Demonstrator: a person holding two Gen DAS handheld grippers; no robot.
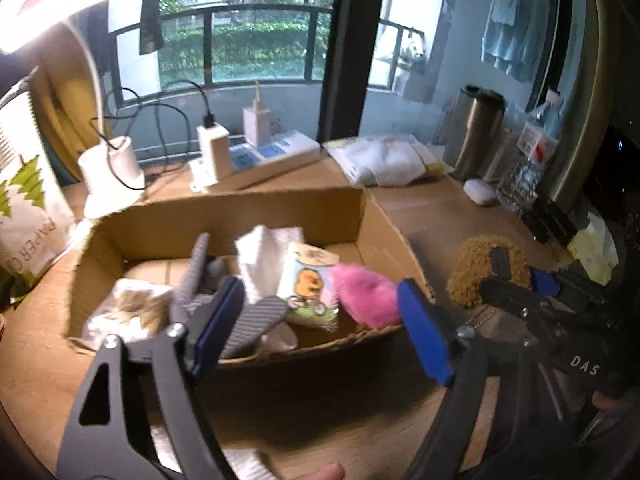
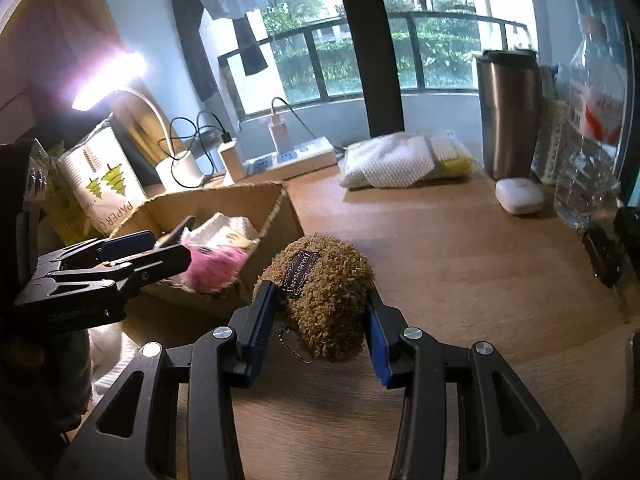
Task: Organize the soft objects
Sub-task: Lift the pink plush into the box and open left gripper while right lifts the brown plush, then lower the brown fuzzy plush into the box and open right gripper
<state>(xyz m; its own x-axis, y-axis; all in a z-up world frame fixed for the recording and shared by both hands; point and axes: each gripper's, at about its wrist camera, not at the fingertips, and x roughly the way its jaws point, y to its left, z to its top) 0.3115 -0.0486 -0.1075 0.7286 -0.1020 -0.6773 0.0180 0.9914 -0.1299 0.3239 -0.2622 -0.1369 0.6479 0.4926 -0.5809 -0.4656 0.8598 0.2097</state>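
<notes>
An open cardboard box (image 1: 224,204) sits on the wooden desk and holds white tissue (image 1: 264,252), a grey glove (image 1: 200,280), a tissue pack with a yellow duck (image 1: 308,284) and a pink fluffy toy (image 1: 364,296). My left gripper (image 1: 320,320) hangs open over the box's near edge. The pink toy lies just past its right fingertip, and nothing is pinched. To the right of the box, my right gripper (image 2: 320,324) is shut on a brown fuzzy plush (image 2: 324,292) with a dark label and a ball chain, which rests on the desk. In the right wrist view the left gripper (image 2: 168,246) shows beside the pink toy (image 2: 212,266).
Behind the box stand a power strip (image 1: 276,156) with chargers and cables, a white lamp base (image 1: 108,164) and a paper bag (image 1: 24,208). A wrapped cloth pack (image 2: 404,164), a steel tumbler (image 2: 508,116), a water bottle (image 2: 592,136) and a white case (image 2: 520,196) line the back right.
</notes>
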